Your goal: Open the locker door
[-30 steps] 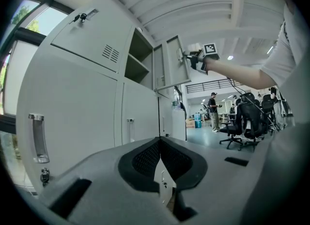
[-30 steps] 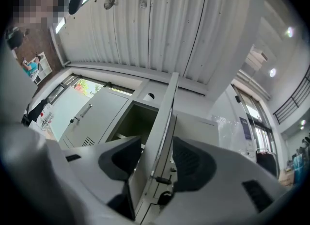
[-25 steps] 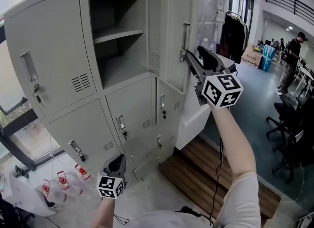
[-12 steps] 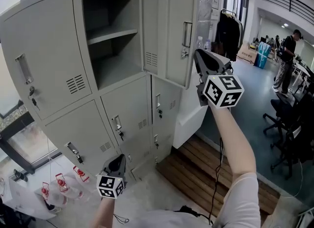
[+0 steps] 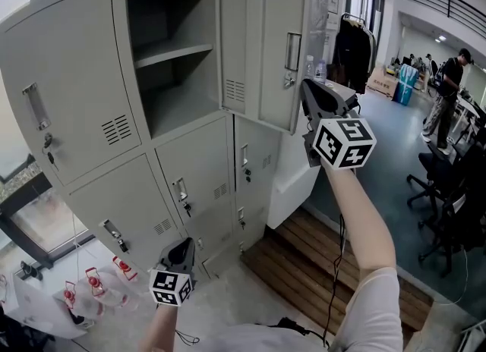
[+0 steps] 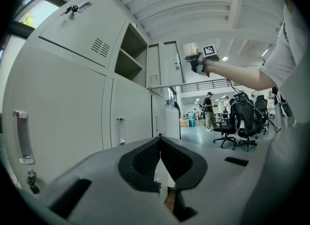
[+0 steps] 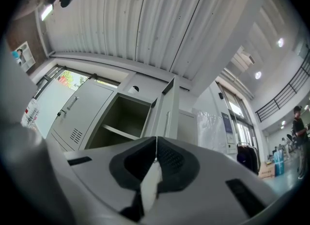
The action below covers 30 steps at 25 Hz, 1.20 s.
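The grey locker bank fills the head view. Its upper middle compartment [image 5: 178,62] is empty, with one shelf [image 5: 182,51] inside. The locker door [image 5: 266,51] hangs swung out to the right, its handle [image 5: 292,51] facing me; it also shows in the right gripper view [image 7: 167,115] and the left gripper view [image 6: 173,69]. My right gripper [image 5: 306,86] is raised just right of and below the handle, apart from it, shut with nothing between its jaws [image 7: 156,140]. My left gripper [image 5: 182,253] hangs low near the bottom lockers, also shut and empty [image 6: 160,139].
The neighbouring locker doors [image 5: 68,85] are closed. Water bottles with red caps [image 5: 95,282] lie on the floor at the lower left. A wooden platform [image 5: 304,259] lies under the lockers' right end. Office chairs [image 5: 456,191], a clothes rack [image 5: 357,55] and a person [image 5: 448,92] stand to the right.
A second ago my right gripper was open at the door's handle. Its jaws have closed since and it now sits slightly off the handle. The left gripper has not moved.
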Tool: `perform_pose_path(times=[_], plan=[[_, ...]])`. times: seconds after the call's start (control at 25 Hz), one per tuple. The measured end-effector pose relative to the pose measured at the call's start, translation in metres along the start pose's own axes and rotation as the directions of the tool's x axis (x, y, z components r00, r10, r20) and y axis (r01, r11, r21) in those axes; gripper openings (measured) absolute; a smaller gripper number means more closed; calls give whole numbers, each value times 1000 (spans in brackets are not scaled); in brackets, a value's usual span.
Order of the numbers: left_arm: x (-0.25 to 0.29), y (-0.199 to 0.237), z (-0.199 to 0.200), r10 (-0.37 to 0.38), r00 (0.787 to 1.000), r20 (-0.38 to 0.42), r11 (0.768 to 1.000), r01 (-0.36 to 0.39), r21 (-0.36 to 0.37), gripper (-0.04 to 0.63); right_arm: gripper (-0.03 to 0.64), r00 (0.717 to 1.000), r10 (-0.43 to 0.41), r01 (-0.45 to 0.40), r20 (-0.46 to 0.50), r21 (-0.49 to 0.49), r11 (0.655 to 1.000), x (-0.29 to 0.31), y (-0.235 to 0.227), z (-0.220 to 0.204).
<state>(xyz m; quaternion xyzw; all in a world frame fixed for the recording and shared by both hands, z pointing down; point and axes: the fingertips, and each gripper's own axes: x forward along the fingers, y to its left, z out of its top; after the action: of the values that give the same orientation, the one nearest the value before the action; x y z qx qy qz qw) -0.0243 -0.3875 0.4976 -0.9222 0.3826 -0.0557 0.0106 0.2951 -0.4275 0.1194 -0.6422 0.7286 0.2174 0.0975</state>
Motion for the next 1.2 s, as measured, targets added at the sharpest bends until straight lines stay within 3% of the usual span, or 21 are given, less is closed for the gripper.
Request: perform_pose_path(times=[0.72,0.92,1.2], plan=[[-10,19,5,66,998,12,998,-66,-1,8,14,999,45,-44,-17,52,998,-12,29,-26],[-16,29,4,103,995,9,995,-103,-15,9,14,998,39,-37,-43,44,998,-36,54,-56],[-29,41,10,175,984,25,984,-174,-32,8,14,982,126,-110,-142,116,987,-73,130,-134]])
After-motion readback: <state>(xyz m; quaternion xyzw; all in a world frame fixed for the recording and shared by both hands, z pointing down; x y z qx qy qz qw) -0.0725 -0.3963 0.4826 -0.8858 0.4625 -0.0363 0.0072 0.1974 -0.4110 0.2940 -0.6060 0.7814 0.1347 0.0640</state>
